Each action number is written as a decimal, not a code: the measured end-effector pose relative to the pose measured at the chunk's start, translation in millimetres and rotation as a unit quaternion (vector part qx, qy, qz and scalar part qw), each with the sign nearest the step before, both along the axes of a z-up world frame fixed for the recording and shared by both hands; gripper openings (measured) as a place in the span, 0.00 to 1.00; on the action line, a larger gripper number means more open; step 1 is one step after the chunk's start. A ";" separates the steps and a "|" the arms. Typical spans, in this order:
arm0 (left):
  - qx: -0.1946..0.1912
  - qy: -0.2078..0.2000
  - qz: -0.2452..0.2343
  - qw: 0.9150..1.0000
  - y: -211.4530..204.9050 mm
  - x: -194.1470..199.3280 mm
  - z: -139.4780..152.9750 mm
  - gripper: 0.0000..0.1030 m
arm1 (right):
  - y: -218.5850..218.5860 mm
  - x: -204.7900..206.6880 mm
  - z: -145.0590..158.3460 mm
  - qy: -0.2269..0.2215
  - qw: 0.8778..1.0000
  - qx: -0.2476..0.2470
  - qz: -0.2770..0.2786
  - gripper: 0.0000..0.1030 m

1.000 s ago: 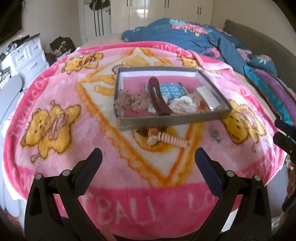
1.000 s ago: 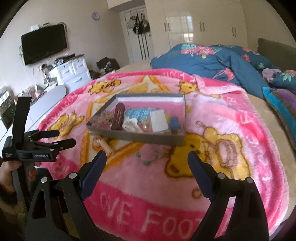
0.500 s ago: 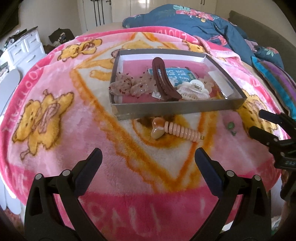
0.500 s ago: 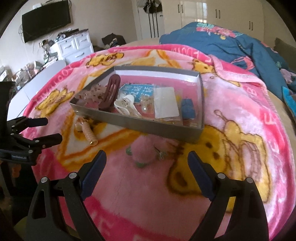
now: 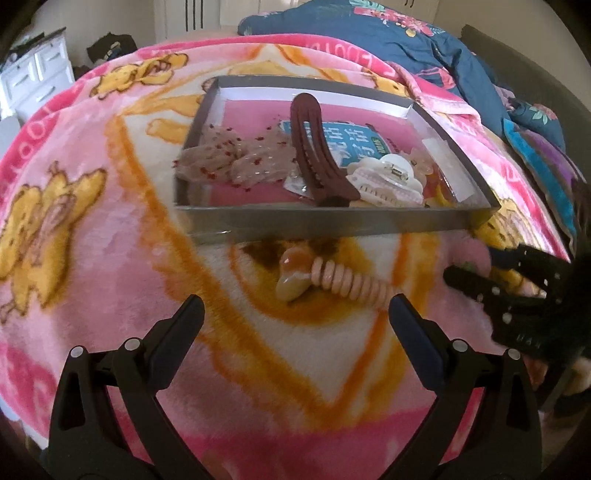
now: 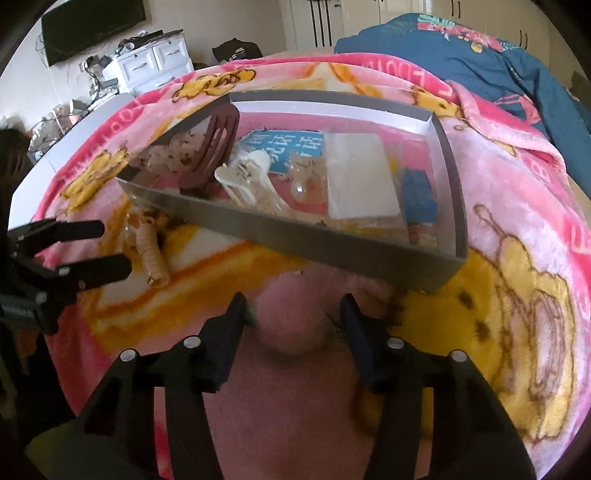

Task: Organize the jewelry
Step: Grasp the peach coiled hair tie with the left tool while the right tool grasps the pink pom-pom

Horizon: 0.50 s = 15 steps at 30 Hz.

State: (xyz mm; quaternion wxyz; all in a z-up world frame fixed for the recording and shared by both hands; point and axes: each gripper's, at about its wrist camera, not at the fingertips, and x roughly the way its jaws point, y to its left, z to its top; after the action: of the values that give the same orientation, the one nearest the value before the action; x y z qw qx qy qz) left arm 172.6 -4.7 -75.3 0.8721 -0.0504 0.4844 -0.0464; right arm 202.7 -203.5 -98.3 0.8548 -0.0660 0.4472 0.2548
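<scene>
A grey box (image 5: 332, 221) (image 6: 295, 236) on the pink blanket holds a brown claw clip (image 5: 314, 155), a white claw clip (image 5: 384, 181), sheer beaded bows (image 5: 229, 162) and a blue card (image 5: 351, 144). A peach ribbed hair clip (image 5: 343, 284) (image 6: 151, 254) lies outside, in front of the box. My left gripper (image 5: 295, 306) (image 6: 112, 248) hangs open just short of it. My right gripper (image 6: 293, 312) (image 5: 469, 264) is low on the blanket, its jaws closing. A green bead bracelet (image 6: 251, 315) lies between them, mostly hidden by the fingers and blur.
The pink cartoon blanket (image 5: 92, 258) covers the bed. A blue floral duvet (image 6: 498, 66) is bunched behind the box and striped pillows (image 5: 546, 173) lie at the right. White drawers (image 6: 151, 66) and a wall television (image 6: 92, 26) stand past the bed's left side.
Both grippers have come down and forward toward the blanket. The right gripper's jaws have narrowed around the green bracelet. The left gripper is nearer the peach clip, still wide.
</scene>
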 end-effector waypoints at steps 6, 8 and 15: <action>-0.019 0.011 0.000 1.000 -12.1 13.5 -9.7 0.91 | -21.9 -20.4 6.3 -0.002 0.999 0.035 -0.014 0.34; -0.018 0.012 -0.001 1.000 -18.2 15.9 -10.5 0.91 | -29.1 -26.1 10.7 -0.004 0.999 0.046 -0.023 0.28; 0.025 0.005 0.000 1.000 -38.2 20.4 -15.3 0.59 | -39.2 -40.2 15.7 -0.008 0.999 0.039 -0.031 0.27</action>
State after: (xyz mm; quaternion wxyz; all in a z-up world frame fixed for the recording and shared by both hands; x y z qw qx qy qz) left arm 193.0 -42.9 -90.5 0.8705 -0.0290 0.4901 -0.0338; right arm 162.5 -242.7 -82.6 0.8678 -0.0209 0.4320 0.2449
